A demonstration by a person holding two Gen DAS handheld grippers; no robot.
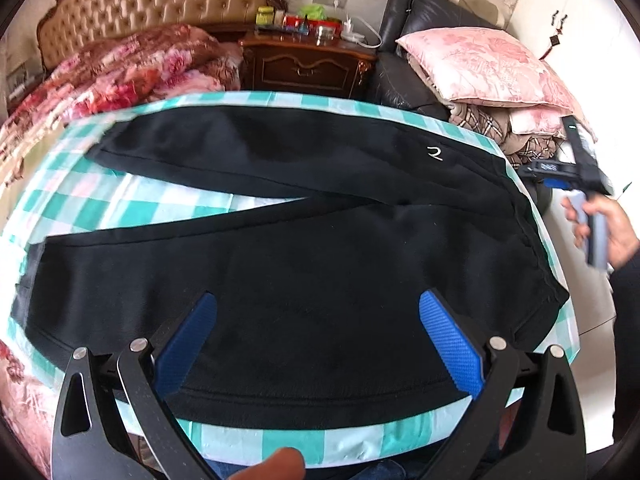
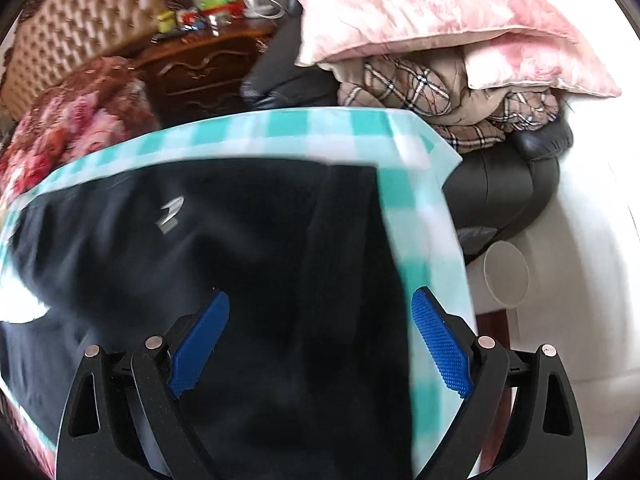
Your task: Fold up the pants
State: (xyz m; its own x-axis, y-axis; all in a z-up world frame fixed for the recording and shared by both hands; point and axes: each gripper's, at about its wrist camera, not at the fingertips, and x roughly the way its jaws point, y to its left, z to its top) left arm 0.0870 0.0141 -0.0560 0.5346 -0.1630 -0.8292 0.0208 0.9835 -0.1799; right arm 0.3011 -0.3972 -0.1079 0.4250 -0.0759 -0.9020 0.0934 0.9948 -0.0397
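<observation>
Black pants (image 1: 320,264) lie flat on a table with a teal and white checked cloth (image 1: 120,200), legs spread to the left, waistband at the right, a small white logo (image 1: 435,153) on the far leg. My left gripper (image 1: 318,304) is open and empty, above the near leg. My right gripper (image 2: 320,304) is open and empty, above the waistband end of the pants (image 2: 240,280) near the cloth's right edge (image 2: 424,240). The right gripper's body also shows in the left wrist view (image 1: 584,164), held in a hand beyond the table's right edge.
A bed with a floral blanket (image 1: 120,68) and tufted headboard (image 1: 152,0) stands behind left. A wooden nightstand (image 1: 308,64) with small items is behind. A black leather chair (image 2: 504,184) with pink pillows (image 2: 440,12) and plaid bedding stands right. A round clear disc (image 2: 506,272) lies on the floor.
</observation>
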